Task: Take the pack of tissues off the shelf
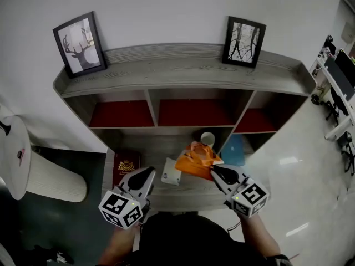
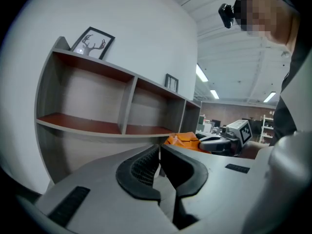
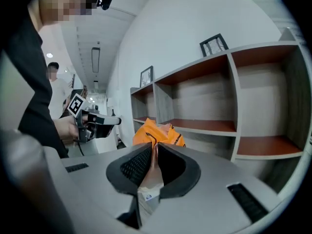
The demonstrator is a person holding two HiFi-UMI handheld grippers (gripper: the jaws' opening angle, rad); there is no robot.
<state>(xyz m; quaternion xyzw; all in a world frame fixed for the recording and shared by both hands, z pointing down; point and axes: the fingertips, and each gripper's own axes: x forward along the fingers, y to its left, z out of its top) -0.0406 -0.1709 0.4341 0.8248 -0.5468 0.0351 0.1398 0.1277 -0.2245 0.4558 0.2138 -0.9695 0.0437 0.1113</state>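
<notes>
The pack of tissues is orange and crinkled, and hangs just in front of the grey shelf unit, over its low front ledge. My right gripper is shut on the pack's near edge. In the right gripper view the thin wrapper runs between the pads of the right gripper, and the pack bulges beyond the tips. My left gripper is shut with nothing in it, to the left of the pack and apart from it. The left gripper view shows the left gripper with jaws together and the pack off to the right.
Two framed pictures stand on the top shelf, a deer print and a tree print. On the low ledge lie a red book, a small white box, a cup and a blue item. A white ribbed cylinder stands at left.
</notes>
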